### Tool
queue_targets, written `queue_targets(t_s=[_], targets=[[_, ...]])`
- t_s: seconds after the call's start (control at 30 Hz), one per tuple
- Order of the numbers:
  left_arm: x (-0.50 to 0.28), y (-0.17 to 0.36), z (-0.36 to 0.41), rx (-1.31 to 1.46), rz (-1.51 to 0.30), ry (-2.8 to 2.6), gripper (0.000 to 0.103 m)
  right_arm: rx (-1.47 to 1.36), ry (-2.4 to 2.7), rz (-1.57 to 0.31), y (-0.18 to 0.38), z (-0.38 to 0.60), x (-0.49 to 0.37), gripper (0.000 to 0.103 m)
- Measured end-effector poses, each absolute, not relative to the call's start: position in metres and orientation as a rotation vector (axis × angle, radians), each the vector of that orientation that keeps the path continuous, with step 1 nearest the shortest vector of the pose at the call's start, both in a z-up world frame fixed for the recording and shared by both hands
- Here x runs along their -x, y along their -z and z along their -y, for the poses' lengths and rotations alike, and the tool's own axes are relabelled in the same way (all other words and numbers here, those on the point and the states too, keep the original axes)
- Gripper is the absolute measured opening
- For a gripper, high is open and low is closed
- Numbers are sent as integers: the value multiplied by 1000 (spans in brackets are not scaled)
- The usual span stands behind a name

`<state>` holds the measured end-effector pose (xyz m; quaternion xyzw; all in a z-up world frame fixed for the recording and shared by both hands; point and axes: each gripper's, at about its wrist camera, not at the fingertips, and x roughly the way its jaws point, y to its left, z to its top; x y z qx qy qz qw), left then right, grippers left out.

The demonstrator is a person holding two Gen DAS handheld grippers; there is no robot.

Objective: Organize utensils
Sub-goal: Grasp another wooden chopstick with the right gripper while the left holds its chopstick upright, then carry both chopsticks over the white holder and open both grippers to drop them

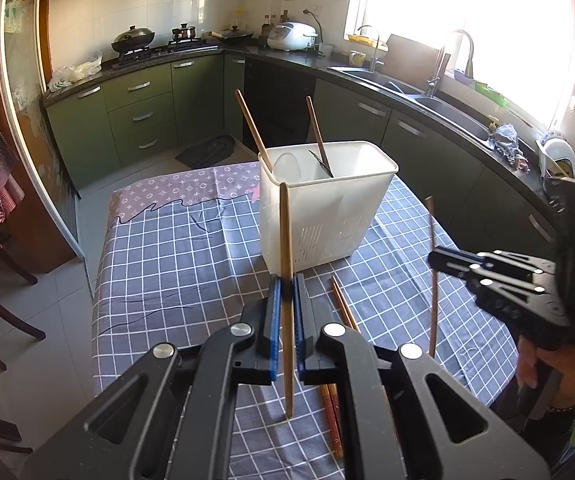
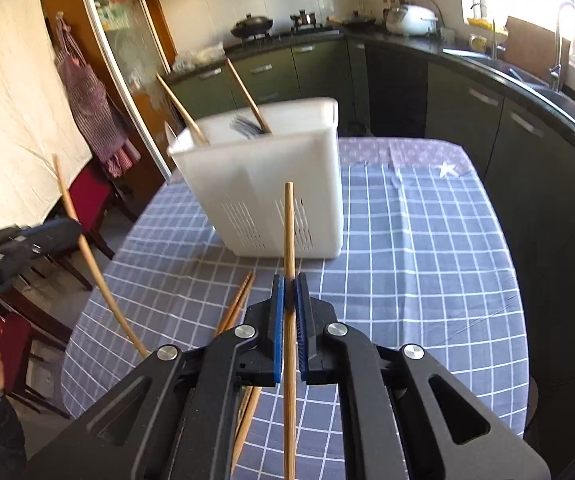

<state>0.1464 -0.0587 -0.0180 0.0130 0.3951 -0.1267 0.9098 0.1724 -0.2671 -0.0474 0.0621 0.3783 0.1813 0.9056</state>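
A white plastic utensil holder (image 1: 327, 208) stands on the checked tablecloth; two wooden chopsticks (image 1: 252, 128) lean in it, with a clear spoon. My left gripper (image 1: 286, 284) is shut on an upright wooden chopstick (image 1: 286, 240) just in front of the holder. My right gripper (image 2: 289, 282) is shut on another upright chopstick (image 2: 289, 232), also before the holder (image 2: 271, 184). The right gripper shows in the left wrist view (image 1: 439, 258) with its chopstick (image 1: 432, 280); the left one's chopstick shows in the right wrist view (image 2: 83, 248). Loose chopsticks (image 1: 341, 304) lie on the cloth.
The table (image 1: 159, 264) wears a blue checked cloth; its edges fall off left and right. Red chairs (image 2: 87, 200) stand by the table's side. Green kitchen cabinets, a stove (image 1: 143, 52) and a sink (image 1: 407, 88) line the walls behind.
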Motion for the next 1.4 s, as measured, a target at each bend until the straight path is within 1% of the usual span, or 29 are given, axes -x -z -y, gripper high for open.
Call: queue_targets(t_s=[0.13, 0.23, 0.77, 1.4], targets=[[-146, 19, 58, -30, -814, 262, 6, -129, -364, -685, 21, 276, -155, 6], [-145, 19, 58, -35, -814, 262, 6, -112, -363, -669, 17, 276, -151, 6], [-143, 17, 64, -48, -814, 270, 6, -108, -391, -666, 15, 274, -141, 6], [-145, 0, 68, -56, -790, 294, 6, -99, -430, -606, -16, 274, -132, 6]])
